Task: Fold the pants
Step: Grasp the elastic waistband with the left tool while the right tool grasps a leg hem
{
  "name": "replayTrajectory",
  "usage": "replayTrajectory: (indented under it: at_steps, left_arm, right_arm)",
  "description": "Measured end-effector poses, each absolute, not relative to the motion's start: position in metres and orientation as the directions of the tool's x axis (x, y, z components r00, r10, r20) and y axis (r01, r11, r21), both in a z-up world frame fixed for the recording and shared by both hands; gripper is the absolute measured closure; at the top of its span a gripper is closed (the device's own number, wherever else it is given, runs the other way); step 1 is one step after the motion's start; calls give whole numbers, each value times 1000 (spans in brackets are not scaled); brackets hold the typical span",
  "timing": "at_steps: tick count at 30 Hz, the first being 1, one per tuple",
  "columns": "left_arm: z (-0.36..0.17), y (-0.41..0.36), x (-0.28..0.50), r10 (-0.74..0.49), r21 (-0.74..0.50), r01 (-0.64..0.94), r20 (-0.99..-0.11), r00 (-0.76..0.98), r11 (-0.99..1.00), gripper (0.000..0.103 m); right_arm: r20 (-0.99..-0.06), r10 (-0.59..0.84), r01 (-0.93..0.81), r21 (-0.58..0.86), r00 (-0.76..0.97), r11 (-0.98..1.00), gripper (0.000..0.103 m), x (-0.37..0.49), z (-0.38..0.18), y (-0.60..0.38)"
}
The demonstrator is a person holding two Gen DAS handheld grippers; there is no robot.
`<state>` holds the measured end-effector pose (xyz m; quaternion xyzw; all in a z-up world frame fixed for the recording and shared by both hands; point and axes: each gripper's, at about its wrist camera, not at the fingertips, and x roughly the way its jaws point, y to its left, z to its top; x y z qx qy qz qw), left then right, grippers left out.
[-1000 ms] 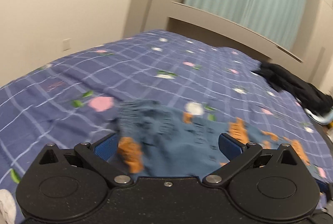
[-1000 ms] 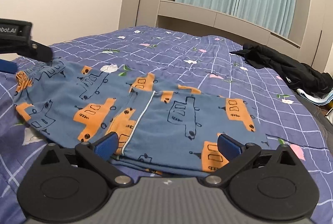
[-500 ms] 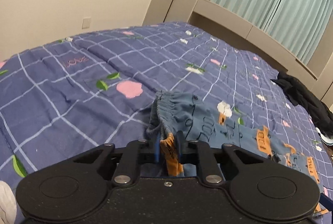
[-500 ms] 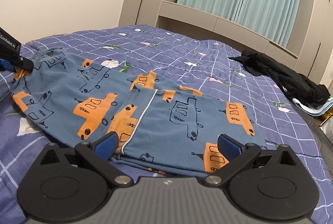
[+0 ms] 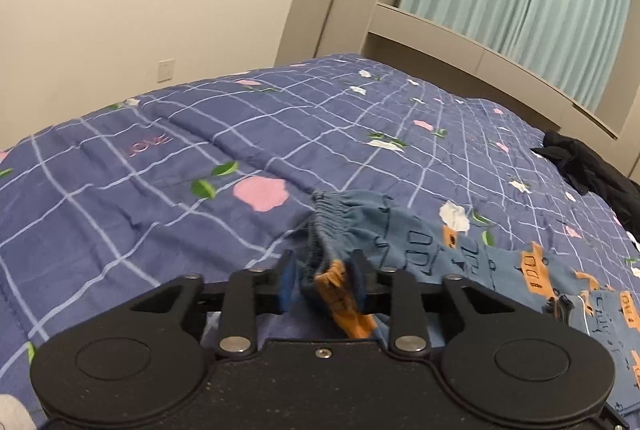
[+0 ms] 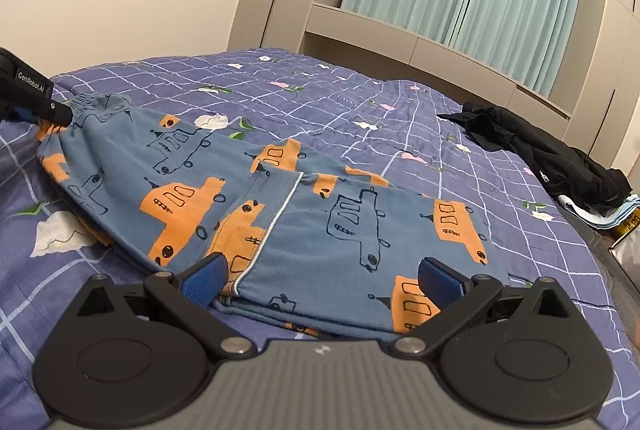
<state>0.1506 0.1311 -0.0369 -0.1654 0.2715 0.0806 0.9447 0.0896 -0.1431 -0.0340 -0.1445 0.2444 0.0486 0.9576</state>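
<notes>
I see the pants (image 6: 320,214), blue with orange trucks, lying folded across the blue checked bed (image 6: 360,102). My left tongs (image 5: 325,284) have just been opening a little, with the bunched waistband (image 5: 340,214) between the pads; the right pad touches the cloth, the left stands slightly off it. My right tongs (image 6: 324,278) stand wide open over the near edge of the pants, gripping nothing
</notes>
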Motion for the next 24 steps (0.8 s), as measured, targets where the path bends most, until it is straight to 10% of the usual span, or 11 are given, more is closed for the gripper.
replayTrajectory:
  at_steps: [11,24]
  left_arm:
    - [-52,149,159,-33,-386,-233,-571,820,892,65]
    - [-35,140,146,-6,-408,-262,-549,836,874,86]
  right_arm:
    - [-483,25,-164,-248,875,955,0,90,-35,-143]
    - [-483,30,-166,-240,875,957,0,90,-34,-144]
